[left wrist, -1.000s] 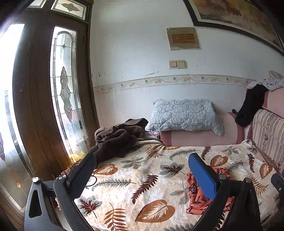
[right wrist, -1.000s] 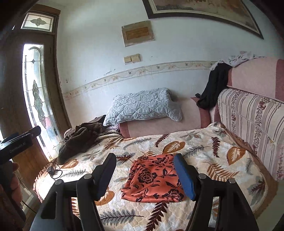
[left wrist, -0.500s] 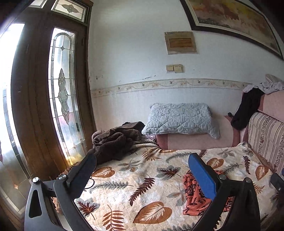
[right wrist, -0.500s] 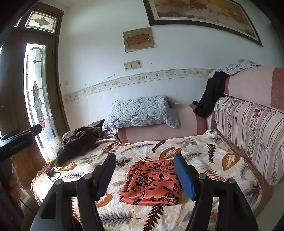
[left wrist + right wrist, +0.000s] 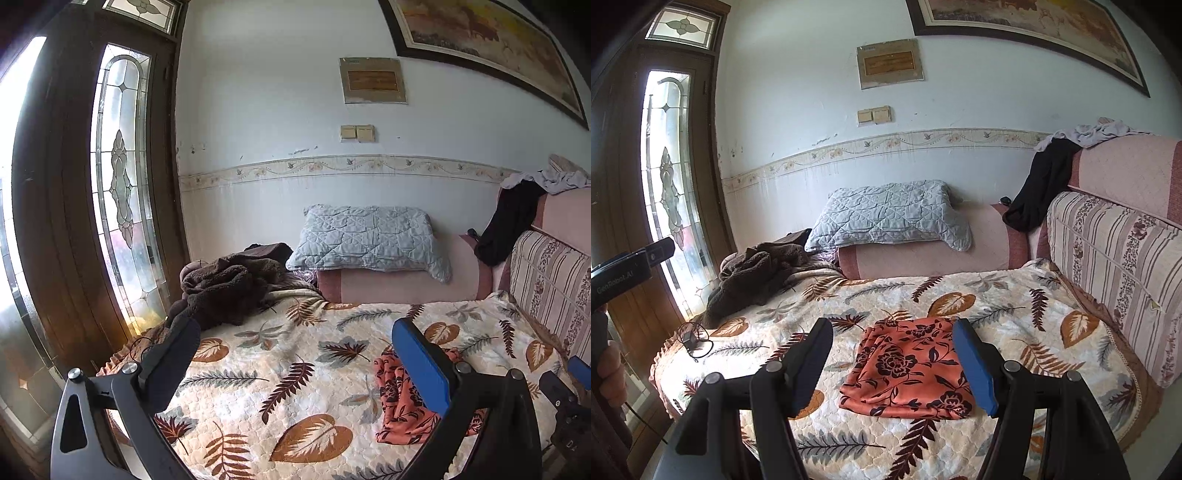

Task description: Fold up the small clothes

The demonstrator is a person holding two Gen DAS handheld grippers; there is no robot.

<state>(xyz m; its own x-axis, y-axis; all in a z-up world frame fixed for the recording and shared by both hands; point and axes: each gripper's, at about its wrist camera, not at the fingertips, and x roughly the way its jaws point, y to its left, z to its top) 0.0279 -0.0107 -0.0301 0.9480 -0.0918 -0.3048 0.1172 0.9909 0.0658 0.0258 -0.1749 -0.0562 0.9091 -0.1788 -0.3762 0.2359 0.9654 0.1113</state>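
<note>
The left gripper (image 5: 295, 343) is held above the near edge of the bed (image 5: 258, 369), jaws spread wide with nothing between them. The right gripper (image 5: 892, 343) is likewise held above the bed, jaws spread wide and empty, framing the cloth (image 5: 908, 369) in the right wrist view without touching it. The cloth, orange with a dark floral print, lies folded into a roughly rectangular shape, flat on the leaf-patterned bedspread (image 5: 997, 306) near the front edge of the bed. In the left wrist view the cloth (image 5: 399, 402) appears at lower right, partly hidden behind the blue pad of the right-hand finger (image 5: 421, 365). A brown blanket (image 5: 757, 273) lies bunched at the far left corner of the bed, well apart from the cloth. A grey quilted pillow (image 5: 890, 218) rests on the pink bolster (image 5: 923, 262) against the wall. A black garment (image 5: 1041, 188) and a pale garment (image 5: 1097, 133) hang over the top of the striped backrest (image 5: 1115, 258) at right. A small black charger with a coiled cable (image 5: 692, 341) lies on the bedspread near the left edge. A door with leaded glass (image 5: 118, 184) stands to the left of the bed. Part of the left gripper body (image 5: 624, 273) shows at the left edge of the right wrist view.
</note>
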